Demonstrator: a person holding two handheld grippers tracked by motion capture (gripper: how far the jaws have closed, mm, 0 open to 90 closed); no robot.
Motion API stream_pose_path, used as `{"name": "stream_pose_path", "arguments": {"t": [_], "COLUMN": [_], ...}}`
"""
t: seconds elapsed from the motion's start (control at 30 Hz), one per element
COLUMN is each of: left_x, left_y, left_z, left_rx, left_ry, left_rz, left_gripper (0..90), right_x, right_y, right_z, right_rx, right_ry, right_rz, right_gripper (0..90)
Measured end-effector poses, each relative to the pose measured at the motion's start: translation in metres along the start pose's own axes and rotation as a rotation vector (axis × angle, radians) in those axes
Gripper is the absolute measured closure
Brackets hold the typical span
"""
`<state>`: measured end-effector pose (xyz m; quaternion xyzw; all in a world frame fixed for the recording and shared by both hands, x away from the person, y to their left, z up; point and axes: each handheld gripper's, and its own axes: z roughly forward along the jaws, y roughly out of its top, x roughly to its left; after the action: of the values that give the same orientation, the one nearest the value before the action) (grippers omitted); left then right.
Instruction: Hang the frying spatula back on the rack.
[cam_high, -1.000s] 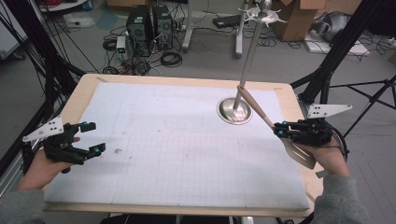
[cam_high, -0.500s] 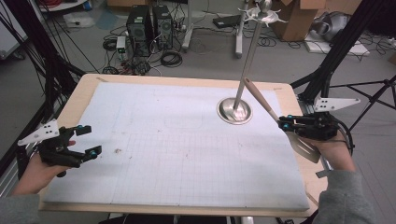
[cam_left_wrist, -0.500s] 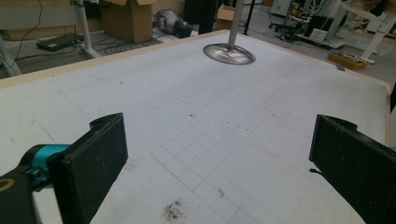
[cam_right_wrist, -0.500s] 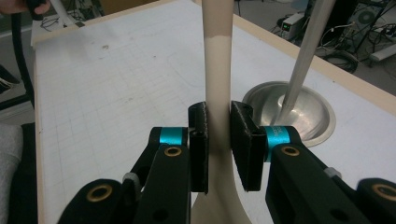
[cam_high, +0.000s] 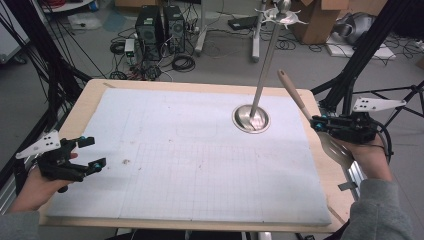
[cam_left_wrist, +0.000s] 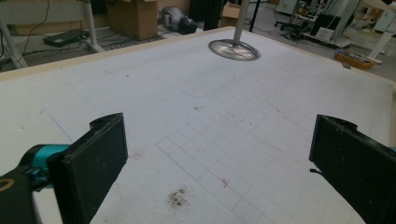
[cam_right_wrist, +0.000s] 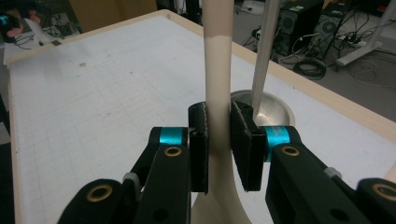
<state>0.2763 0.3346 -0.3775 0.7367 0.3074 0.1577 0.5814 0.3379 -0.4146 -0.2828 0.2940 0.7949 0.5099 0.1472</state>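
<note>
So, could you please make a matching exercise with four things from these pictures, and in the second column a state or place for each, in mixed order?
Things:
1. left claw
2. right claw
3. spatula
4. metal stand

States or places:
A. upright on the white mat, on a round base
B. open, holding nothing, near the left edge of the table
C. shut on a pale handle
D. tilted, lifted above the table at its right edge

Pairs: 1-B, 2-C, 3-D, 4-A
</note>
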Motion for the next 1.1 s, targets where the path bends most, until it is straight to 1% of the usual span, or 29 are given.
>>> {"name": "stream_pose_path", "arguments": {"t": [0.1,0.2,0.43,0.57,0.6,0.73,0.9,1.07,1.1], "left_x": [0.0,0.001,0.002,0.002,0.003,0.003,0.003,0.004,0.005], "left_y": [-0.001,-0.001,-0.003,-0.004,-0.005,-0.006,-0.007,-0.009,-0.009], "left_z": [0.0,-0.001,-0.003,-0.003,-0.003,-0.003,-0.004,-0.005,-0.006], "left_rx": [0.001,0.001,0.004,0.002,0.006,0.01,0.013,0.016,0.016], "left_ry": [0.001,0.003,0.011,0.016,0.016,0.019,0.023,0.025,0.027], "left_rz": [-0.002,-0.004,-0.008,-0.016,-0.014,-0.019,-0.021,-0.025,-0.026], "left_gripper": [4.9,4.8,4.8,4.9,4.8,4.8,4.8,4.8,4.9], "right_x": [-0.001,-0.002,-0.007,-0.01,-0.01,-0.011,-0.011,-0.013,-0.013], "right_y": [0.001,0.003,0.005,0.007,0.008,0.012,0.02,0.028,0.029], "right_z": [-0.002,-0.002,-0.004,-0.006,-0.007,-0.009,-0.009,-0.01,-0.01], "right_rx": [-0.009,-0.004,0.002,-0.009,-0.015,-0.022,-0.041,-0.038,-0.039], "right_ry": [-0.009,-0.024,-0.039,-0.052,-0.049,-0.055,-0.051,-0.073,-0.072], "right_rz": [-0.006,-0.011,-0.004,-0.006,0.001,-0.01,-0.028,-0.027,-0.02], "right_gripper": [78.1,78.1,78.1,78.1,78.2,78.1,78.1,78.1,78.1]}}
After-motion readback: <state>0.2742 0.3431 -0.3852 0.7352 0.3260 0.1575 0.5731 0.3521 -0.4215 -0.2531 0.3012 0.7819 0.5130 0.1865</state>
